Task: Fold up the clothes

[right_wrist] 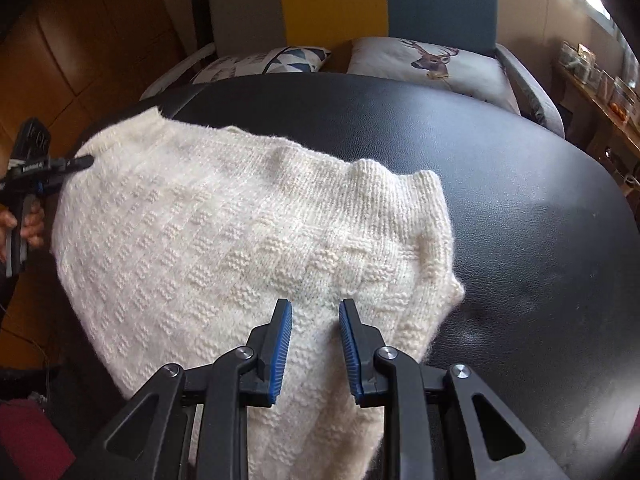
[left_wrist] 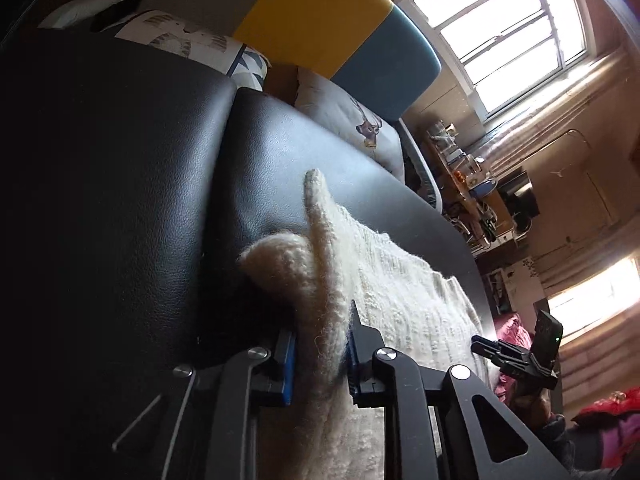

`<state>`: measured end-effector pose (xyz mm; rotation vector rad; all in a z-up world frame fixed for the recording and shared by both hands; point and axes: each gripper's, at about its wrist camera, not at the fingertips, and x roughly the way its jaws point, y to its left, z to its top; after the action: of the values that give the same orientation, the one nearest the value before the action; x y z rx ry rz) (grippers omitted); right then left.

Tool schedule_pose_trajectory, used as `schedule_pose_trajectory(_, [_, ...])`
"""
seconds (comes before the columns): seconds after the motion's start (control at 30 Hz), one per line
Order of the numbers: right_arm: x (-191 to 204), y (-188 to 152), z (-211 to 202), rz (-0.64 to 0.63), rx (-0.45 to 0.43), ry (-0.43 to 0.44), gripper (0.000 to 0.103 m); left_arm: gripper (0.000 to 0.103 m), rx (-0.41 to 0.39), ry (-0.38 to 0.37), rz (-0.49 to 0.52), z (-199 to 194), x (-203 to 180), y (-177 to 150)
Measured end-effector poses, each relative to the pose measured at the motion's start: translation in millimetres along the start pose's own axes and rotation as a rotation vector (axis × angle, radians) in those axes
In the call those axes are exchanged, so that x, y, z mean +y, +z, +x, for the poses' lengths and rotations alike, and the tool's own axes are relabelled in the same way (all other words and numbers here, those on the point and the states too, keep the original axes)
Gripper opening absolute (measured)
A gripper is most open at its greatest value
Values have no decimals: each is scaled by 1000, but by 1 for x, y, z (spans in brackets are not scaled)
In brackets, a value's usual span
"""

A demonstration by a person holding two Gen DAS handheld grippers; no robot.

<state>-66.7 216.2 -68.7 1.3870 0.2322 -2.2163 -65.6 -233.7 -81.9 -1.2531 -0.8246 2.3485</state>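
A black leather worktop (right_wrist: 500, 184) carries a cream knitted sweater (right_wrist: 224, 232), spread flat across its left part. The left gripper (left_wrist: 320, 356) has its fingers pinched on the sweater's raised edge. The right gripper (right_wrist: 315, 344) grips a fold at the near hem.

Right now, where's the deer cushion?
In the right wrist view, the deer cushion lies top right, beyond the black table, beside the triangle-patterned cushion.

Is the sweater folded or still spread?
Mostly spread: the sweater lies open across the black cushion, with only its far left edge bunched up in the left hand-held gripper.
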Motion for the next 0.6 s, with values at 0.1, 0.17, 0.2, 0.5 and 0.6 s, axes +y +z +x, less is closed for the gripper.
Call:
schedule_pose_trajectory(0.1, [-2,0,0,-40,17,-10,24,18,-2,29,18,-5,-9,6])
schedule_pose_trajectory(0.17, [-6,1,-2,-45,18,-12,24,17,-5,53,34,-8,-15,9])
schedule_pose_trajectory(0.2, [-7,2,-2,-49,23,-12,24,17,-8,65,43,-10,-18,10])
schedule_pose_trajectory(0.5, [1,2,24,-56,75,1,25,16,-25,132,94,-31,-39,21])
schedule_pose_trajectory(0.6, [-4,11,29,-37,86,16,25,16,-22,88,105,-40,-59,19])
